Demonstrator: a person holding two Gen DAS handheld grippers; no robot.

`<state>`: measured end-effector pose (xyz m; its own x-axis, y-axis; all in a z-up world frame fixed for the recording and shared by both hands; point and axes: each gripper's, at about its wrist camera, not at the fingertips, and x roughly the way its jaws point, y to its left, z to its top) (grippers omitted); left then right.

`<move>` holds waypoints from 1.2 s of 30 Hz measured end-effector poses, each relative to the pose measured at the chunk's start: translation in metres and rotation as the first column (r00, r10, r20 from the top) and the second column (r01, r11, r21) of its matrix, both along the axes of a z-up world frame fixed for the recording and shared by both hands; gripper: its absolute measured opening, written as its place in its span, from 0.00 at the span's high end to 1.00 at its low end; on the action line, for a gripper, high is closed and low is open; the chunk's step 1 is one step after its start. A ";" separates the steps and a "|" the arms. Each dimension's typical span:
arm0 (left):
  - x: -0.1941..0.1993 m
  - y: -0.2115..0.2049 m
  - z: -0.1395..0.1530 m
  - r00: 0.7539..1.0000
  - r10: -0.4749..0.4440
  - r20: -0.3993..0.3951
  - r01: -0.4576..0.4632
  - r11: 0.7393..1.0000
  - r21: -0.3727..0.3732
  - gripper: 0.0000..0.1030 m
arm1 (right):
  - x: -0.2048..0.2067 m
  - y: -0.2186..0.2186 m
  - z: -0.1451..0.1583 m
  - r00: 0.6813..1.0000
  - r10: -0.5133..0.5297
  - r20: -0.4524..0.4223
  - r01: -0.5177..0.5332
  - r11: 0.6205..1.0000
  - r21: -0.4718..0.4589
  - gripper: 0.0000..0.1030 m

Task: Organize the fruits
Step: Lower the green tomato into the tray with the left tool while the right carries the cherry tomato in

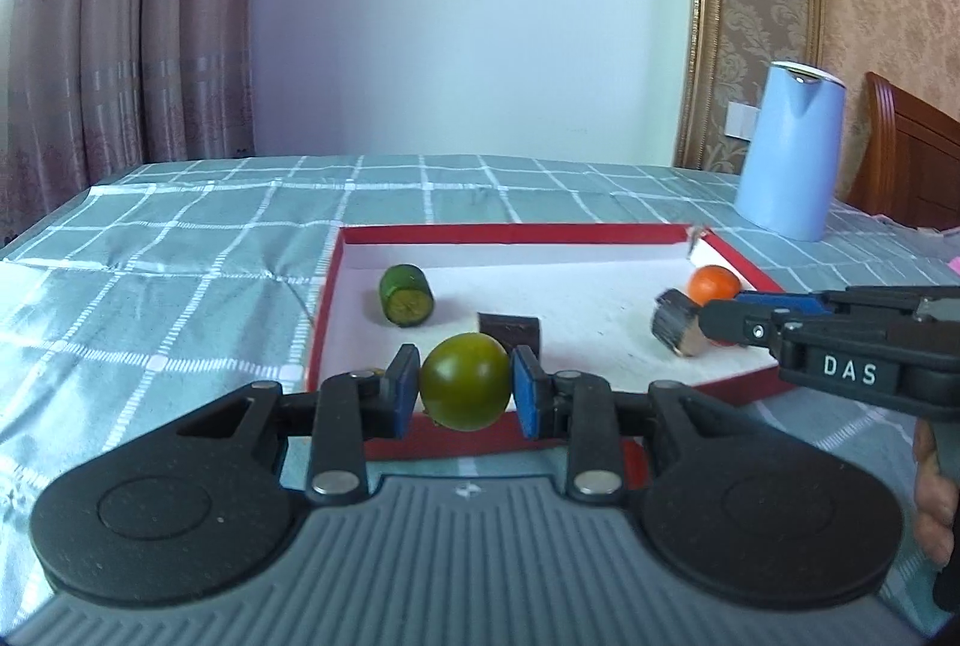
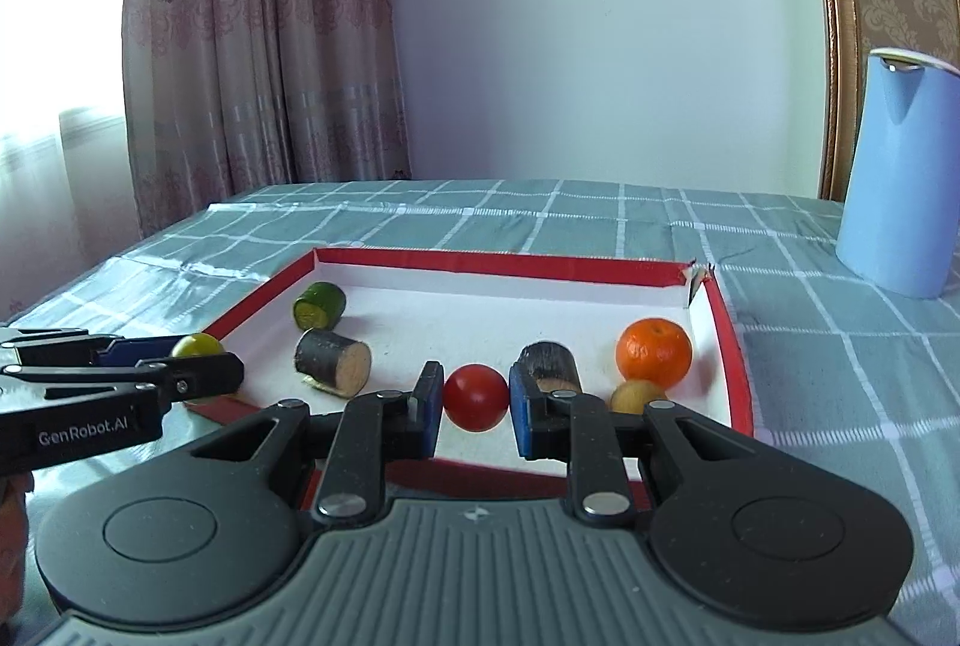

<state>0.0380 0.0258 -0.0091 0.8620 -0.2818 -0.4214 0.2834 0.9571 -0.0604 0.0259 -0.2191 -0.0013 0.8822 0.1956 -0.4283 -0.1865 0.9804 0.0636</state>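
Your left tool [image 1: 465, 389] grips a round green fruit [image 1: 465, 389]; your right tool [image 2: 475, 400] clamps a small red tomato [image 2: 475, 397], above the teal checked bench cloth [image 1: 180, 250], pink patterned curtains [image 1: 120, 15] far left.

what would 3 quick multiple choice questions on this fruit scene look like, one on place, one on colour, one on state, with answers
1. Where does the orange lie?
A. in the red-rimmed tray, near its right wall
B. on the checked cloth outside the tray
C. beside the blue kettle

2. What colour is the round fruit between the right gripper's pads?
A. green
B. red
C. orange

3. What state is the left gripper in?
A. wide open with nothing in it
B. shut on a wood piece
C. shut on the green fruit

Answers: 1 A, the orange sits on the white floor by the right wall. 2 B, the red fruit shows between the blue pads. 3 C, both pads press the green fruit's sides.
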 end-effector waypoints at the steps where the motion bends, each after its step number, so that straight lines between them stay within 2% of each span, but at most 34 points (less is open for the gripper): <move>1: 0.003 0.001 0.000 1.000 0.003 -0.002 -0.003 1.000 -0.003 0.71 | 0.002 0.001 0.001 1.000 -0.001 0.001 0.001 1.000 -0.003 0.78; 10: 0.027 0.000 0.006 0.998 0.060 0.001 -0.060 0.998 0.013 0.71 | 0.026 0.009 0.001 1.000 -0.013 -0.008 0.012 0.999 -0.032 0.78; 16: 0.047 0.003 0.001 0.994 0.107 -0.038 -0.106 0.994 0.018 0.71 | 0.042 0.014 -0.005 0.999 -0.016 -0.042 0.014 0.999 -0.049 0.78; 36: 0.080 -0.003 -0.014 0.981 0.151 -0.123 -0.142 0.987 0.079 0.71 | 0.068 0.025 -0.018 0.995 -0.028 -0.097 0.018 0.995 -0.099 0.78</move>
<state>0.1179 0.0223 -0.0232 0.8296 -0.1220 -0.5449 0.1335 0.9909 -0.0186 0.0941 -0.1939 -0.0196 0.8389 0.1287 -0.5289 -0.1613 0.9868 -0.0157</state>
